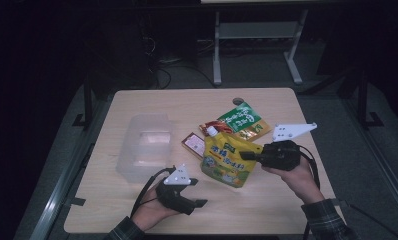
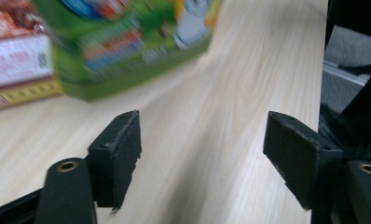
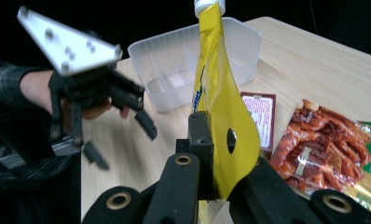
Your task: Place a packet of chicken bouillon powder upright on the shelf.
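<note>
Fingers of the left gripper (image 1: 199,204), lower left of centre, stand apart, empty. Upward lies a clear, thin-walled plastic tub (image 1: 146,145). Mid-frame, a glossy yellow-green spouted drink pouch (image 1: 227,159) hangs, its side edge clamped by the right gripper (image 1: 250,156). That slick, floppy film could slip or swing loose from so narrow a pinch.
</note>
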`<state>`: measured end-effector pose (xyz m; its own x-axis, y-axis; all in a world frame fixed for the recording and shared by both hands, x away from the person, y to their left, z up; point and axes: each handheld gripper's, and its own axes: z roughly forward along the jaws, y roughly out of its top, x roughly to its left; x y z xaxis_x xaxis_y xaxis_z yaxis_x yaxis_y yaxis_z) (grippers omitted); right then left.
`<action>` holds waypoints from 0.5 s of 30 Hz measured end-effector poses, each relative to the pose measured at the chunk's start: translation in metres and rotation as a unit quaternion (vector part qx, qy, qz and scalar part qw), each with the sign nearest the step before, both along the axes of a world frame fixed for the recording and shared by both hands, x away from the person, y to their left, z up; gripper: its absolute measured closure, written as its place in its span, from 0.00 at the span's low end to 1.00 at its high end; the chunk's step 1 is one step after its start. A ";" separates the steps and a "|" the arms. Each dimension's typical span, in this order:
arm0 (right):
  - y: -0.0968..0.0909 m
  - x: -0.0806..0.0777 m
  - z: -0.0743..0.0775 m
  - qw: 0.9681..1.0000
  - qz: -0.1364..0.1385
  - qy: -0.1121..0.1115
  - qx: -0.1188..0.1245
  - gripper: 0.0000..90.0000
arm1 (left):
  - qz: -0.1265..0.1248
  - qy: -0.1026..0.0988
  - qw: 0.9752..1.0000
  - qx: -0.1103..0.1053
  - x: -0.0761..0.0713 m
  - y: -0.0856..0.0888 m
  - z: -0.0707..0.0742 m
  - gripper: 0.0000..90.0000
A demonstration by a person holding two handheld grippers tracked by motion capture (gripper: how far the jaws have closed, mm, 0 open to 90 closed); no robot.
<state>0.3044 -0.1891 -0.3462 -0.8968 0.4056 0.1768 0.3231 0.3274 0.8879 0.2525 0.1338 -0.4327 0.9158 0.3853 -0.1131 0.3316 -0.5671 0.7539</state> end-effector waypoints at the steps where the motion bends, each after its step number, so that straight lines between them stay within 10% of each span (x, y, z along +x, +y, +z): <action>1: 0.002 0.001 0.001 1.000 0.001 -0.001 -0.001 1.00 | -0.002 -0.003 1.000 0.004 -0.001 0.000 -0.002 0.25; 15: 0.032 0.025 0.011 1.000 0.002 -0.002 -0.006 1.00 | -0.028 -0.009 0.999 0.038 -0.005 -0.008 -0.016 0.15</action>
